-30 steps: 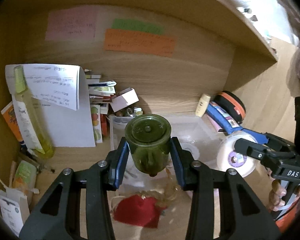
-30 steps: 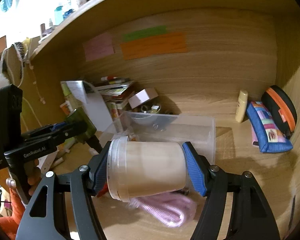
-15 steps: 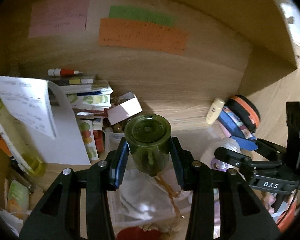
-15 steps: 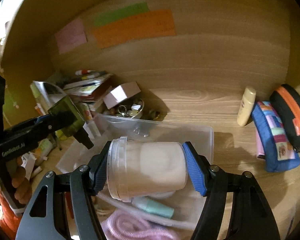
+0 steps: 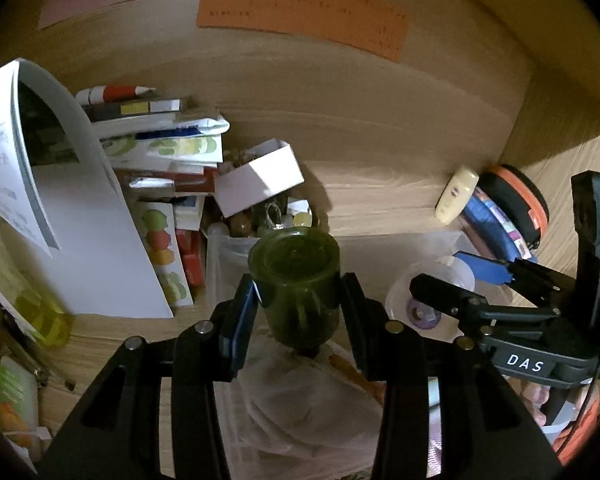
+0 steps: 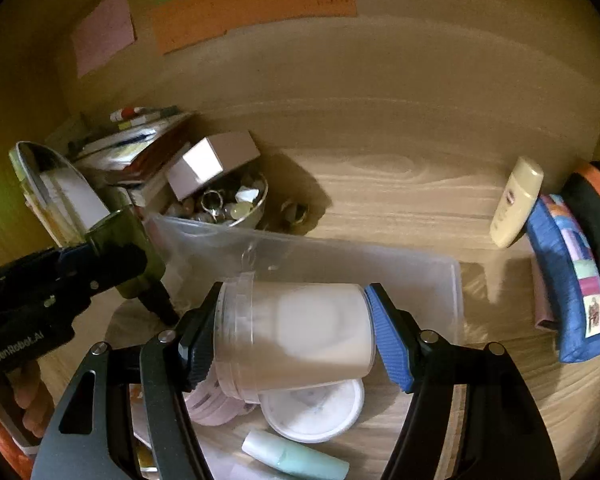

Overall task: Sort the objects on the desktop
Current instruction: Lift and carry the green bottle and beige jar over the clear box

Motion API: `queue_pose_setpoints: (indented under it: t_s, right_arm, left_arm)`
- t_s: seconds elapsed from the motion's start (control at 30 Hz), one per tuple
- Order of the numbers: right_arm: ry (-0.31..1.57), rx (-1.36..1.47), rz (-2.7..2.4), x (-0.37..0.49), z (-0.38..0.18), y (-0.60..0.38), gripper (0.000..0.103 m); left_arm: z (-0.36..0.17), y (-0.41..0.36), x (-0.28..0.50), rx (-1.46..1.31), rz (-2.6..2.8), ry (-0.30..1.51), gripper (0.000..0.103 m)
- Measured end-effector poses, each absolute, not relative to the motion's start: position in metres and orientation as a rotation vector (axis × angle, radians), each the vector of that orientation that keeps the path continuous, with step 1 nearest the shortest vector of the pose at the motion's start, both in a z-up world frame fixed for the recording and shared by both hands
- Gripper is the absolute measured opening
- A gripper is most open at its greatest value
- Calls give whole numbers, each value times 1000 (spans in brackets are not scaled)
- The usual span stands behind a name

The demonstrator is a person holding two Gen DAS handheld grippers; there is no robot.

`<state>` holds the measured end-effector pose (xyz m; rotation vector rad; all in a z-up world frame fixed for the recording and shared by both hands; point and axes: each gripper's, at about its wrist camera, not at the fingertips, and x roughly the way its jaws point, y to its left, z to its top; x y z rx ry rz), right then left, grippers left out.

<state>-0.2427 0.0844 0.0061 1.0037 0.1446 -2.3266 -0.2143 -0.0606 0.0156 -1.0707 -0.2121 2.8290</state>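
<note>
Both grippers over the bin, loads not yet dropped

Since a second ago both views have pushed forward and down: the back wall fills more of each picture, and the bin now lies right under the fingers

Near: left gripper [image 5: 298,304] pinches a green bottle [image 5: 296,280], fingers tight on its sides, cap end pointing down toward the bin [image 6: 440,280]. Right gripper [image 6: 294,332] clamps a white jar [image 6: 300,328] sideways, lid at the left finger. Both are held above the bin, neither released

In the bin: a round white lid [image 6: 312,412], a mint tube [image 6: 296,460], something pale pink at the left, and a clear bag [image 5: 300,408] under the bottle. Some sorting looks done

Farther, on the desk: a bowl [image 6: 236,204] of small trinkets with a white box [image 6: 212,160] tilted on it, a stack of books [image 5: 160,136], a cream tube [image 6: 516,200], a blue pouch [image 6: 568,276] and an orange-rimmed case [image 5: 516,204] against the right wall. Judgement: roughly mid-task; two items to drop, several loose ones left
</note>
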Motion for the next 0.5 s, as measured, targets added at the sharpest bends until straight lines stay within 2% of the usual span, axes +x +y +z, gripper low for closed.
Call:
queue_pose_setpoints:
  t_s: [0.27,0.5]
  right_arm:
    - [203,990,-2345,-236,1,78,65]
    - [235,989,-2341,-234,-3,75,66]
  left_arm:
    - [-7,-52,-226,-1229,2784,-165,42]
    - [-7,-44,-222,-1237,2784,-111,41]
